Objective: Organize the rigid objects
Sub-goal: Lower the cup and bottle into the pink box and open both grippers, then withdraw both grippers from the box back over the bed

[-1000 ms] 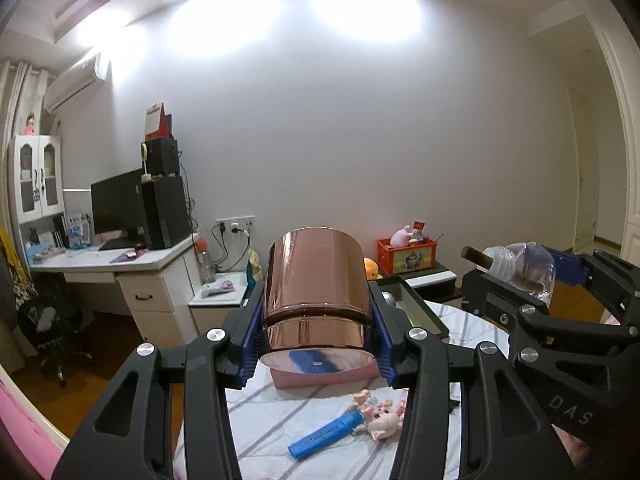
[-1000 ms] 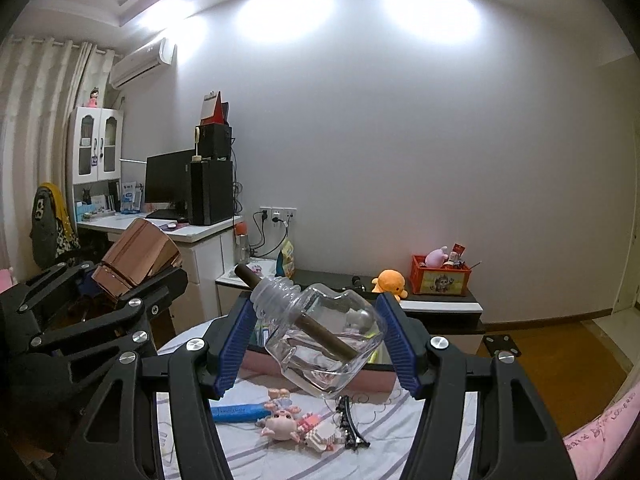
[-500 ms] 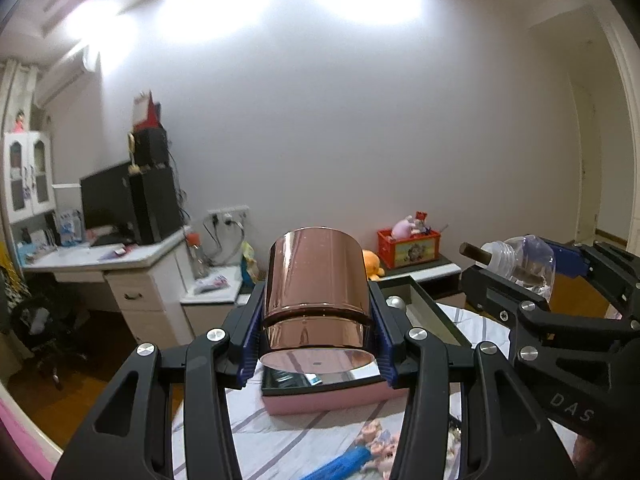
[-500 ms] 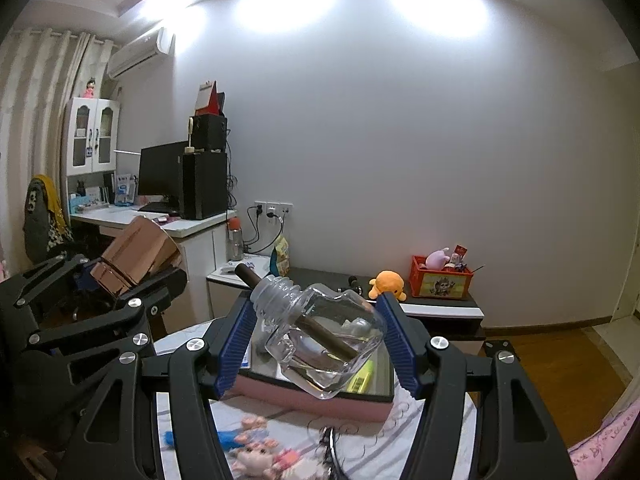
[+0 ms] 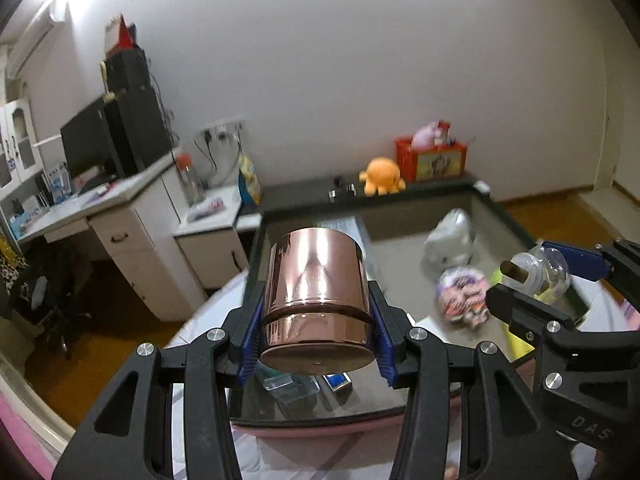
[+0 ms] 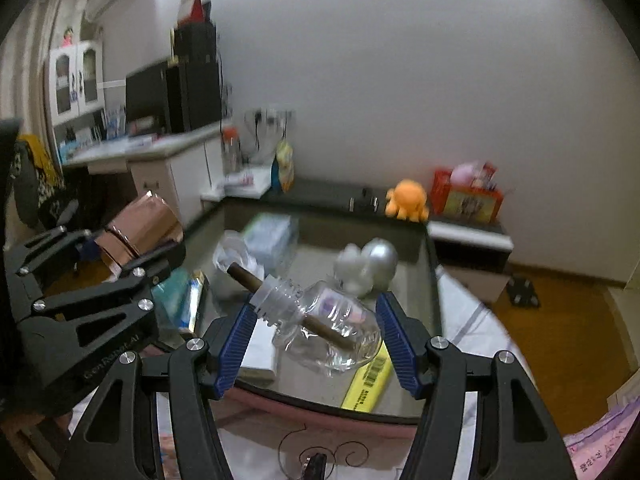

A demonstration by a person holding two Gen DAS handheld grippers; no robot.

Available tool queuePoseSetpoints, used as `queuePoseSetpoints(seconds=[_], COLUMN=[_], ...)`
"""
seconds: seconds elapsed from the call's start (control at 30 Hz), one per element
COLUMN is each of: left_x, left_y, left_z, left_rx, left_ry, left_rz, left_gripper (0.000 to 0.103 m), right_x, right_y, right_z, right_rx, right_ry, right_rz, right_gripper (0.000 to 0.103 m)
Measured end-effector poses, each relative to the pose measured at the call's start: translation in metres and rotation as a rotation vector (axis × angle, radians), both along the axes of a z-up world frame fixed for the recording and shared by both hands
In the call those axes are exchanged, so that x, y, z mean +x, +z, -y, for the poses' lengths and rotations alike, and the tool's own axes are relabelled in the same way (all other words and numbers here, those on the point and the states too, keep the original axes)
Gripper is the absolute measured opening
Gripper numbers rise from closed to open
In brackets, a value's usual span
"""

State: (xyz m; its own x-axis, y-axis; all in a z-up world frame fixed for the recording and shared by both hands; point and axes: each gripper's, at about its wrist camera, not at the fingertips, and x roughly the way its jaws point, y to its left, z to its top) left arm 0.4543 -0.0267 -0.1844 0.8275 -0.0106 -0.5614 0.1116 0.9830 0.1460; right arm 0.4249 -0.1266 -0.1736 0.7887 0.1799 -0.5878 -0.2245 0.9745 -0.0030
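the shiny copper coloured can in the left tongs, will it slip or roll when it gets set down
The shiny copper-coloured cylindrical can looks smooth and polished, so it may slip between the ribbed blue pads. Being round, it would probably roll if laid sideways; on its flat end it should stand.

The tin (image 5: 316, 300) is glossy copper-toned metal, the bottle (image 6: 328, 332) clear smooth glass or plastic, the box (image 5: 508, 220) has dark shiny walls, and the octopus toy (image 5: 380, 176) is orange plush.

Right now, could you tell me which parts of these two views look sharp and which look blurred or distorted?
Left wrist view: the copper canister and left gripper are sharp; the box contents smear with motion, and the walls bow from the fisheye. Right wrist view: the glass bottle and right gripper are crisp, with glare on the glass; the orange plush and desk are blurred.
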Motion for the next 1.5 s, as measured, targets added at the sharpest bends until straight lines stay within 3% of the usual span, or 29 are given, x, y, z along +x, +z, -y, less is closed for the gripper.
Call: queuePoseSetpoints(seconds=[0.2, 0.27, 0.33, 0.43, 0.53, 0.63, 0.7, 0.73, 0.87, 1.13, 1.5], left_x=[0.012, 0.012, 0.007, -0.001, -0.020, -0.046, -0.064, -0.074, -0.114, -0.194, -0.270], left_y=[-0.016, -0.014, -0.009, 0.004, 0.021, 0.039, 0.049, 0.055, 0.070, 0.089, 0.103], left_z=[0.002, 0.000, -0.004, -0.015, -0.022, -0.026, -0.028, -0.029, -0.030, -0.027, -0.023], left_rx=[0.035, 0.041, 0.033, 0.015, -0.003, -0.027, -0.044, -0.052, -0.077, -0.095, -0.109], left_ry=[-0.001, 0.006, 0.032, 0.050, 0.064, 0.062, 0.058, 0.054, 0.041, 0.021, -0.009], left_rz=[-0.018, -0.009, 0.019, 0.051, 0.108, 0.153, 0.177, 0.190, 0.237, 0.332, 0.432], left_gripper=[0.051, 0.063, 0.081, 0.094, 0.103, 0.103, 0.103, 0.103, 0.103, 0.103, 0.103], right_x=[0.017, 0.019, 0.024, 0.016, 0.003, -0.023, -0.040, -0.052, -0.096, -0.180, -0.256], right_y=[-0.022, -0.024, -0.024, -0.016, -0.001, 0.020, 0.030, 0.037, 0.058, 0.083, 0.100], right_z=[0.001, 0.003, 0.001, 0.006, 0.010, 0.013, 0.014, 0.014, 0.013, 0.014, 0.020], right_rx=[0.005, 0.000, 0.000, 0.020, 0.035, 0.049, 0.055, 0.054, 0.040, 0.046, 0.050], right_ry=[0.014, 0.005, 0.003, -0.022, -0.035, -0.049, -0.056, -0.064, -0.072, -0.099, -0.129], right_rz=[-0.057, -0.051, -0.063, -0.051, -0.015, 0.041, 0.077, 0.105, 0.200, 0.299, 0.385], right_gripper=[0.063, 0.064, 0.065, 0.079, 0.081, 0.084, 0.092, 0.103, 0.103, 0.103, 0.103])
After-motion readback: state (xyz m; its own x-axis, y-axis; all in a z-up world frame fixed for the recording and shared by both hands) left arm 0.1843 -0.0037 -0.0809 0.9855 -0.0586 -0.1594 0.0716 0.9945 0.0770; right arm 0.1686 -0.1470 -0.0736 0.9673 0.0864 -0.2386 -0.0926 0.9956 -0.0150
